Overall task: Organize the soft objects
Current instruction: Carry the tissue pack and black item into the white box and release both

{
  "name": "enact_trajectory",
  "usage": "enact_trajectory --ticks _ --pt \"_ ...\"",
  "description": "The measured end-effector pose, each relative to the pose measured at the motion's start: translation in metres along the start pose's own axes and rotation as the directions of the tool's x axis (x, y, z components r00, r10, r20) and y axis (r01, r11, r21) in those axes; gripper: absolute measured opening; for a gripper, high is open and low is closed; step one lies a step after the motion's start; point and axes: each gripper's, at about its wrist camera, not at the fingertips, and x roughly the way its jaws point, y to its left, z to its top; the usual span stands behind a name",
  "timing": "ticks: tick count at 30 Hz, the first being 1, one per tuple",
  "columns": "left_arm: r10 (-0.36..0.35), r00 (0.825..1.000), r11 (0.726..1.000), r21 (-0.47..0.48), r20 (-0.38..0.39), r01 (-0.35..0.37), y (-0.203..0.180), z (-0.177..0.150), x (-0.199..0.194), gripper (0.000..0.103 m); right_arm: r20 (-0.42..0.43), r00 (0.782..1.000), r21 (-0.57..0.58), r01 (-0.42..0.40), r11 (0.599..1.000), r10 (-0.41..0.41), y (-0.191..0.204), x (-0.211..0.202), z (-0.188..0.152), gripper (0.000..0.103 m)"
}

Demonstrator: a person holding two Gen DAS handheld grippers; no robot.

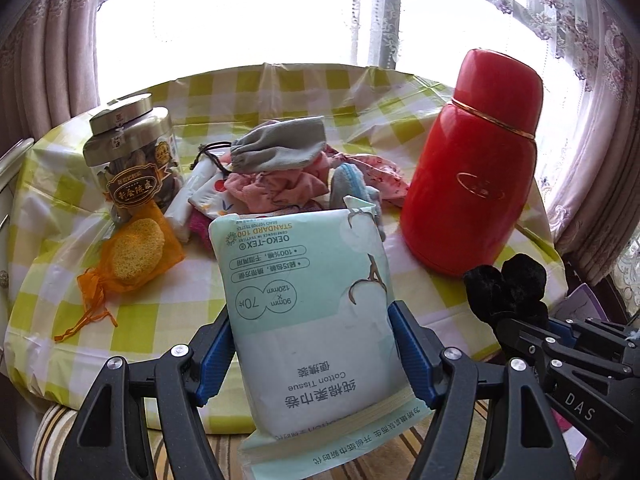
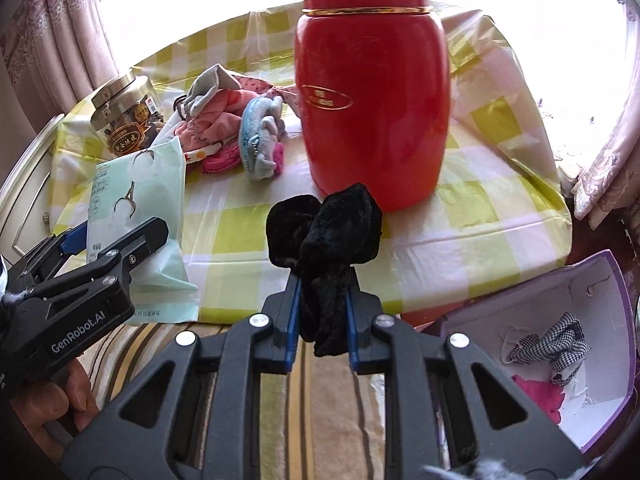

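Pale green plastic fills the middle of my left wrist view: the tissue pack (image 1: 316,320) sits between the blue pads of my left hand-held gripper (image 1: 312,344), which is clamped on its two long sides and holds it lifted off the bench (image 1: 60,208). I grip it across the width so the soft pack hangs flat without folding. Beyond its far end lies the pile of small cloths (image 1: 280,164), with the gray pouch (image 1: 280,144) on top. Left of the pack are the orange mesh bag (image 1: 132,252) and, behind that, the jar (image 1: 132,152); right of it stands the red flask (image 1: 472,168). At the far right, my other tool carries the black scrunchie (image 1: 508,284).

From the right wrist, my right hand-held gripper (image 2: 320,320) is nearly closed, pinching the black scrunchie (image 2: 324,232) by its lower part, so the fluffy loop stands up past the fingertips. The red flask (image 2: 372,92) rises straight ahead, just behind it. Down to the right, off the bench edge, is the purple box (image 2: 616,280), open, with a checked cloth (image 2: 556,344) and something pink already inside. I judge both soft things are headed there. To the left, my left hand-held gripper (image 2: 120,248) holds the tissue pack (image 2: 136,188).
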Motion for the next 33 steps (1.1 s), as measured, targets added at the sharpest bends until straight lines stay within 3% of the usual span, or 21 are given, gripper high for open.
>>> enact_trajectory --ticks 12,33 --pt "-0.098 0.994 0.982 0.155 -0.053 0.105 -0.076 -0.009 -0.01 0.073 0.032 0.994 0.09 0.101 0.991 -0.104 -0.065 -0.037 -0.023 0.022" --pt "-0.213 0.968 0.907 0.343 -0.131 0.246 -0.185 -0.031 -0.024 0.073 -0.002 0.965 0.227 0.254 0.94 -0.261 -0.169 -0.074 -0.064 0.022"
